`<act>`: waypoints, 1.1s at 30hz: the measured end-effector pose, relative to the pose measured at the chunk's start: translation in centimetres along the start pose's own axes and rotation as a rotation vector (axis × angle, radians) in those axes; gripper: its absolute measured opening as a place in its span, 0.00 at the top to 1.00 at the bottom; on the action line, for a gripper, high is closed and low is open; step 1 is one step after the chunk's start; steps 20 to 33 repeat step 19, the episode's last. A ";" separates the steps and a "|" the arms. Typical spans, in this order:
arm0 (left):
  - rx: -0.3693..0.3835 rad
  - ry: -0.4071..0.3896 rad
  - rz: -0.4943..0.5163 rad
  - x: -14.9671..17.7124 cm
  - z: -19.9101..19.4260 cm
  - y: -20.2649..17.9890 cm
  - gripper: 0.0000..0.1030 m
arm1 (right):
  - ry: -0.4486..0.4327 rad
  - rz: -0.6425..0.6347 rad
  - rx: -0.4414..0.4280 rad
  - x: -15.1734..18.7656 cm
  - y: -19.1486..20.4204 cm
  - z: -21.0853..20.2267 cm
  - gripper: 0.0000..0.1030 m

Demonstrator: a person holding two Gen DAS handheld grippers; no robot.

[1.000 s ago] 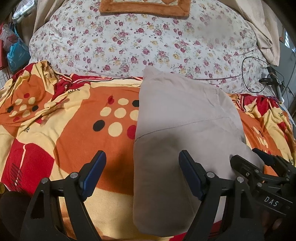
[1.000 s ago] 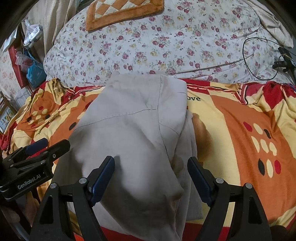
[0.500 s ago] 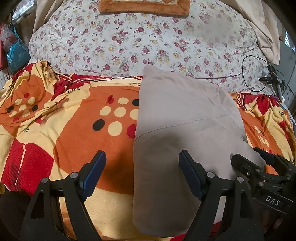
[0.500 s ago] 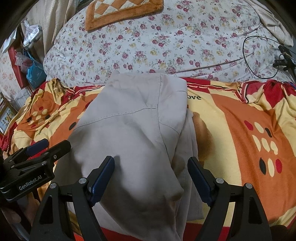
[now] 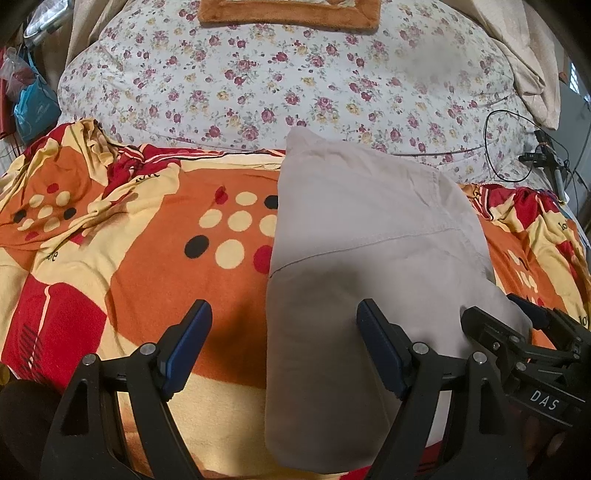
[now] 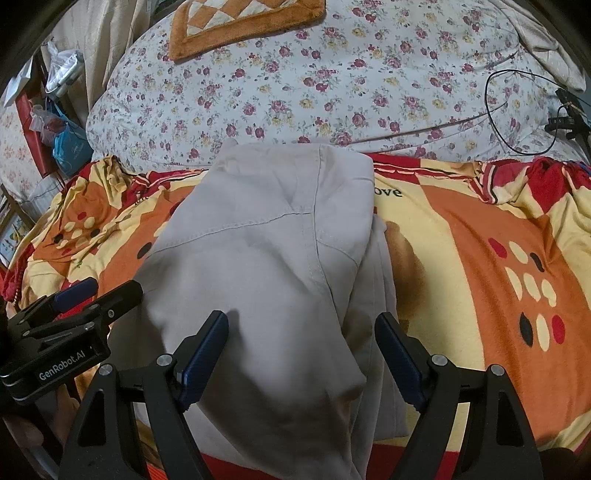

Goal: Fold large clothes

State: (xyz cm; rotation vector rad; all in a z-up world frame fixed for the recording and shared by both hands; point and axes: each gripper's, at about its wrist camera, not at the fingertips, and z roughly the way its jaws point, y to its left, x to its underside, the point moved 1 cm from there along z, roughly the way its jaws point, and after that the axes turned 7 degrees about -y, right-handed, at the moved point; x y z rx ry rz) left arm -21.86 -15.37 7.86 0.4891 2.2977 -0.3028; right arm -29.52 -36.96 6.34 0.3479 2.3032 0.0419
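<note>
**On the bed: folded beige garment between two spread grippers**

Across the middle of the bed lies the beige garment (image 5: 369,258), folded into a long narrow stack that runs from the near edge up toward the floral duvet (image 5: 295,81). Seams cross its top layer, and in the right wrist view a lower layer peeks out along the right side of the stack (image 6: 280,258). It rests flat on the orange, red and yellow patterned blanket (image 5: 147,277), dots and all.

Over to the left gripper (image 5: 284,347): fingers spread wide, nothing pinched, the right finger over the garment's left portion and the left finger over bare blanket. And the right gripper (image 6: 301,358), jaws likewise wide apart, straddles the garment's near end, holding nothing. Each gripper shows up at the edge of the other's view, just beside the stack.

Further back, an orange-bordered mat (image 6: 243,22) sits on the duvet. A black cable (image 5: 509,147) loops at the right, and a blue bag (image 5: 35,107) hangs at far left.
</note>
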 end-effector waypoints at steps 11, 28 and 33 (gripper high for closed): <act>-0.002 -0.002 -0.005 0.0 0.2 0.3 0.22 | 0.000 0.001 0.001 0.0 0.1 0.0 0.20; 0.005 -0.016 -0.005 -0.3 0.4 0.9 0.19 | 0.002 -0.004 0.000 0.1 0.2 0.2 0.19; 0.005 -0.016 -0.005 -0.3 0.4 0.9 0.19 | 0.002 -0.004 0.000 0.1 0.2 0.2 0.19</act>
